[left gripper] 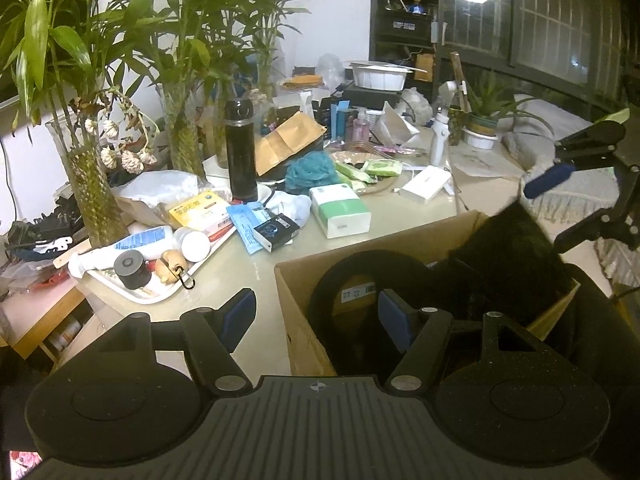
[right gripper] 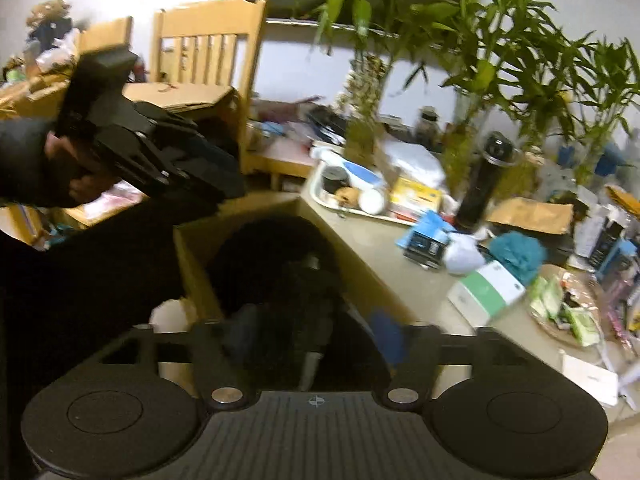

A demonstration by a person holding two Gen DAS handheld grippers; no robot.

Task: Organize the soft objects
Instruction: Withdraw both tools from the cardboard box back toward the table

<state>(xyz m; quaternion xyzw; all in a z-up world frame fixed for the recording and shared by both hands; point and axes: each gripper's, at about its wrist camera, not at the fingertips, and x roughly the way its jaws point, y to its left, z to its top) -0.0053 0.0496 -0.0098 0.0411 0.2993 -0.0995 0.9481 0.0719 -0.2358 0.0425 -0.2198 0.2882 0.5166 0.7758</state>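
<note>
An open cardboard box (left gripper: 304, 280) stands at the table's near edge and holds a black neck pillow (left gripper: 360, 268) and a black fluffy thing (left gripper: 516, 248). My left gripper (left gripper: 316, 312) is open and empty, over the box's left wall. My right gripper (right gripper: 316, 328) is open above the box (right gripper: 192, 248), with the black fluffy thing (right gripper: 300, 296) lying between its fingers; it also shows in the left wrist view (left gripper: 576, 184). A teal bath pouf (left gripper: 312, 172), a white sock (left gripper: 292, 204) and a tissue pack (left gripper: 340, 210) lie on the table.
Glass vases with bamboo (left gripper: 88, 184), a black flask (left gripper: 240, 152) and a tray of bottles (left gripper: 152, 292) crowd the table's left. Boxes, wet wipes (left gripper: 382, 167) and a potted plant (left gripper: 482, 124) stand behind. A wooden chair (right gripper: 208, 48) stands beyond the box.
</note>
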